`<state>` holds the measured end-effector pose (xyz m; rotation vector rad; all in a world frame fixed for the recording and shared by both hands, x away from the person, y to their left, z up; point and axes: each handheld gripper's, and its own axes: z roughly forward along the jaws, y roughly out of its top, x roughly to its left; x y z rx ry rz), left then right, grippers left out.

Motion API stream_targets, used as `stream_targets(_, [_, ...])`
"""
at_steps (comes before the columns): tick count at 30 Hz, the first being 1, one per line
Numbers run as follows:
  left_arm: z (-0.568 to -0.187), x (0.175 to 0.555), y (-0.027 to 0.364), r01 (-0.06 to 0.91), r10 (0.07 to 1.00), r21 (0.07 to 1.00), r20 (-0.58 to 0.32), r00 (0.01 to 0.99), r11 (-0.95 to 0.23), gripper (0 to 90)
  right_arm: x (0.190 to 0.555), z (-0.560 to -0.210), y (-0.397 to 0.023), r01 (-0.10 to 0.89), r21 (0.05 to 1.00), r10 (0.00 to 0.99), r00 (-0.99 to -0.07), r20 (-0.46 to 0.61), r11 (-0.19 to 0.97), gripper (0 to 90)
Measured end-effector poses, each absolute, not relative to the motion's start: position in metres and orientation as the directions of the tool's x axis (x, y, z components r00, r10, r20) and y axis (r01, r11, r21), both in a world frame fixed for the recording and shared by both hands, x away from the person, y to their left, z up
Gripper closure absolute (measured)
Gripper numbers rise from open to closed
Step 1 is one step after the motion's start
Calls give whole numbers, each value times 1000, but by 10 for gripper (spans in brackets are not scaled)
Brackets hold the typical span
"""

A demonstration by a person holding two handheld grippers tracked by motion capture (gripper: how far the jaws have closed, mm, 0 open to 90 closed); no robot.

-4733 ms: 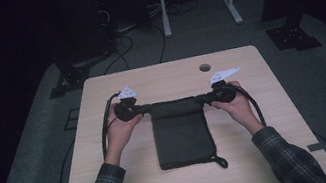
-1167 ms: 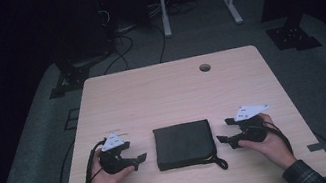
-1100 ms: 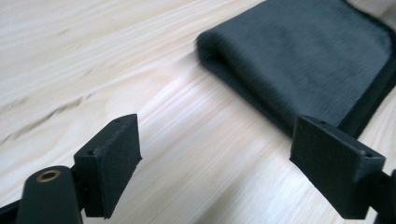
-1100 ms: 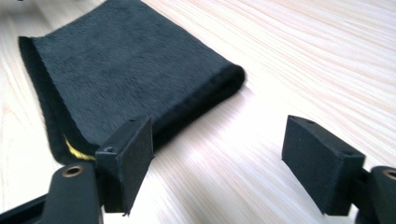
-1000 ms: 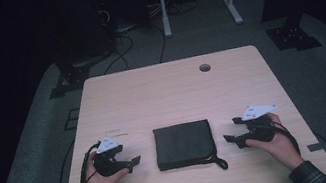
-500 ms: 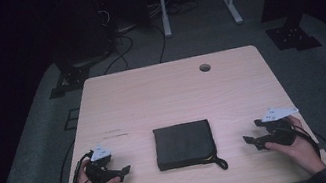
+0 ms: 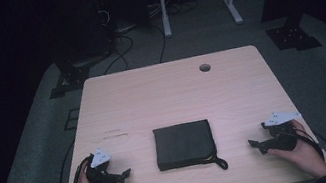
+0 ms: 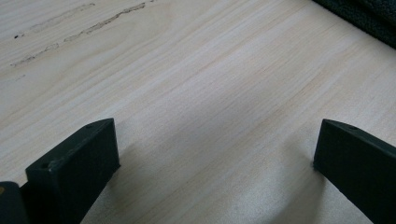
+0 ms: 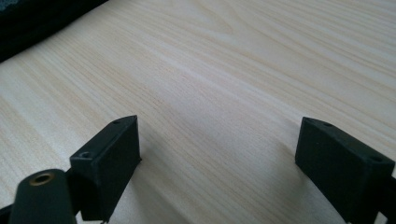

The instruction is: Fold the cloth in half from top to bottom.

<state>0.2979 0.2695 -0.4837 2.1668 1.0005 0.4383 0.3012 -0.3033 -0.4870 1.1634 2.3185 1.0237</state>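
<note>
Folding looks finished: the dark cloth bag point(image 7: 184, 144) lies as a neat, flat square on the tabletop point(image 7: 172, 95), near the front edge and midway between the two hands, with its drawstring loop point(image 7: 218, 163) trailing off its front right corner. The left tool point(image 7: 121, 175) rests low over the wood well to the left of the bag, and the right tool point(image 7: 255, 144) sits equally far off on the other side; neither touches the cloth. Both have just been opening, and each gripper view shows its black jaws spread wide with nothing but bare wood grain between them. In the left gripper view a sliver of the bag point(image 8: 369, 14) shows at the upper right corner, and in the right gripper view it point(image 9: 32, 18) shows at the upper left, so both tools point inward toward it from a distance. Judging from this, the work on the bag is done and the hands are parked; nothing visible remains except perhaps tucking in the loose drawstring.
</note>
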Motion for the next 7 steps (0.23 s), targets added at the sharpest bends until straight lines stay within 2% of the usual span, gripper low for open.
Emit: stream_targets(7, [-484, 298, 269, 527, 765, 716, 13, 644, -457, 0, 301, -487, -303, 546, 732, 796, -605, 9, 406, 104])
